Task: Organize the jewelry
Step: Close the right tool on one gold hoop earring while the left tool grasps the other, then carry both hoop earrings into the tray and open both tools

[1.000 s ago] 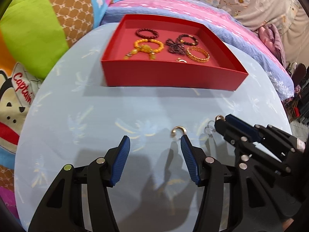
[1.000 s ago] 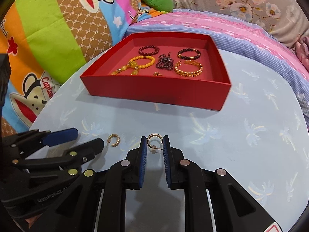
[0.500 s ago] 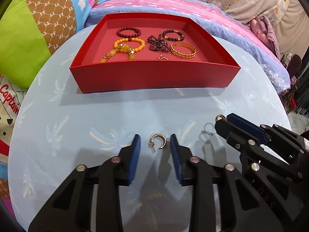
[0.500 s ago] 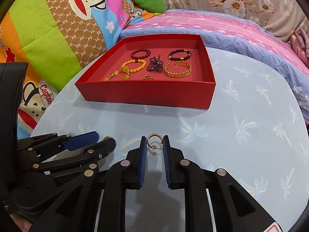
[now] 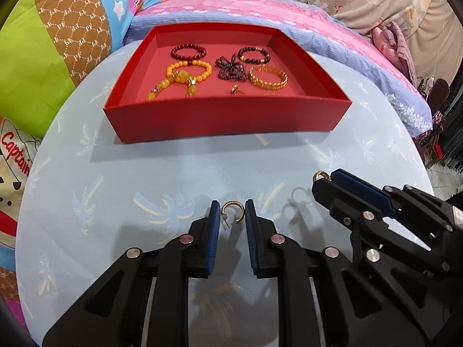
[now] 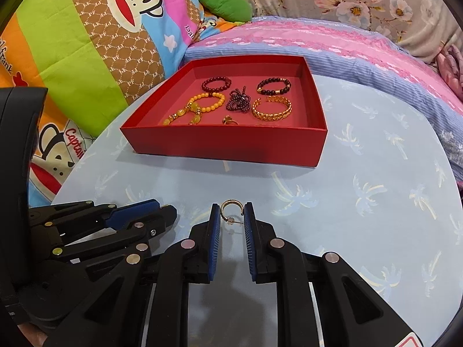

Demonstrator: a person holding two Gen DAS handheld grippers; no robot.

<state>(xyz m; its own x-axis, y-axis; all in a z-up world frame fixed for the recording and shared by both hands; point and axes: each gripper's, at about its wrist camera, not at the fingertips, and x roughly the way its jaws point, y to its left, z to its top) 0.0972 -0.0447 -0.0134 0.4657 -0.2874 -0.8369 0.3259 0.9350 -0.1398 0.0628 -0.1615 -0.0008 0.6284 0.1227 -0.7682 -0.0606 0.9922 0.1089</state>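
My left gripper (image 5: 230, 213) is shut on a gold hoop earring (image 5: 233, 211) just above the light-blue table. My right gripper (image 6: 232, 215) is shut on a second gold hoop earring (image 6: 230, 208) and holds it off the table; it shows at the right of the left wrist view (image 5: 321, 177). The left gripper shows low left in the right wrist view (image 6: 162, 214). A red tray (image 5: 225, 118) stands ahead, holding dark bead bracelets (image 5: 188, 52), a yellow bead bracelet (image 5: 185, 75), a gold chain bracelet (image 5: 268, 77) and a small gold ring (image 5: 236, 89).
The round table (image 6: 376, 196) has a palm-print cloth. Colourful cartoon pillows (image 6: 72, 43) lie to the left and a pink-and-blue bedspread (image 6: 347, 46) lies behind the tray. The table's edge curves off at right.
My left gripper moved over the earring on the table and closed its fingers on it. My right gripper kept its earring and lifted slightly.
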